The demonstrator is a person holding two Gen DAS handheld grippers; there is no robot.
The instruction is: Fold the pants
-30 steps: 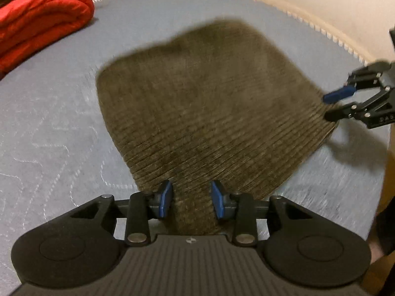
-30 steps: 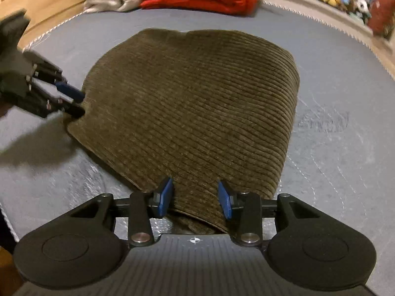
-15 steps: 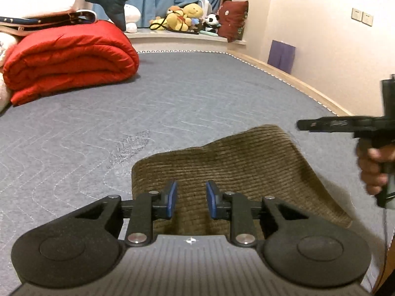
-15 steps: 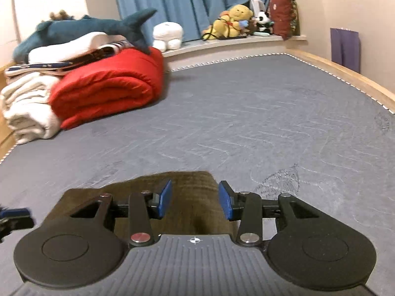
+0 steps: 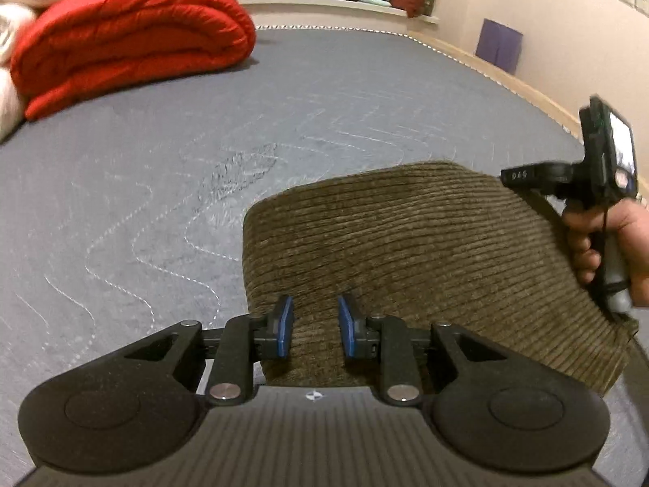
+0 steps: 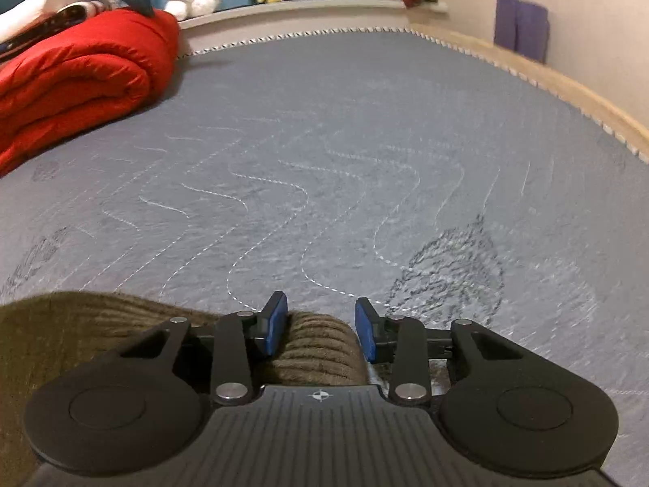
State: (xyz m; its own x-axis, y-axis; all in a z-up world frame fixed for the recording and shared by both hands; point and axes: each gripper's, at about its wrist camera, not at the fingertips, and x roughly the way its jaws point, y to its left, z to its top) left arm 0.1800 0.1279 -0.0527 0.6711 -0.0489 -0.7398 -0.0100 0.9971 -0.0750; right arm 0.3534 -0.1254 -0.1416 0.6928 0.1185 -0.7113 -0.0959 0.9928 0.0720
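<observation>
Gone from staring straight down at the folded brown cord pants [image 5: 405, 243] a second ago to skimming low along the grey bed [image 5: 162, 182], so probably dropped to the near edge for another fold. Still got the pants lying flat on the bed, near edge tucked in under both tools, well apart from the red quilt [image 5: 121, 40] at the back. On the left gripper [image 5: 312, 330], seeing jaws drawn in a touch closer than before around a thick wad of cloth, but can't tell if actually pinching. Same deal on the right gripper [image 6: 320, 335]: ribbed bundle between the jaws, can't tell if clamped. Guessing next up is lifting that edge over to the far side. As for writing, only something like "DAS" on the right gripper's arm above the hand [image 5: 616, 243], rest hidden.
</observation>
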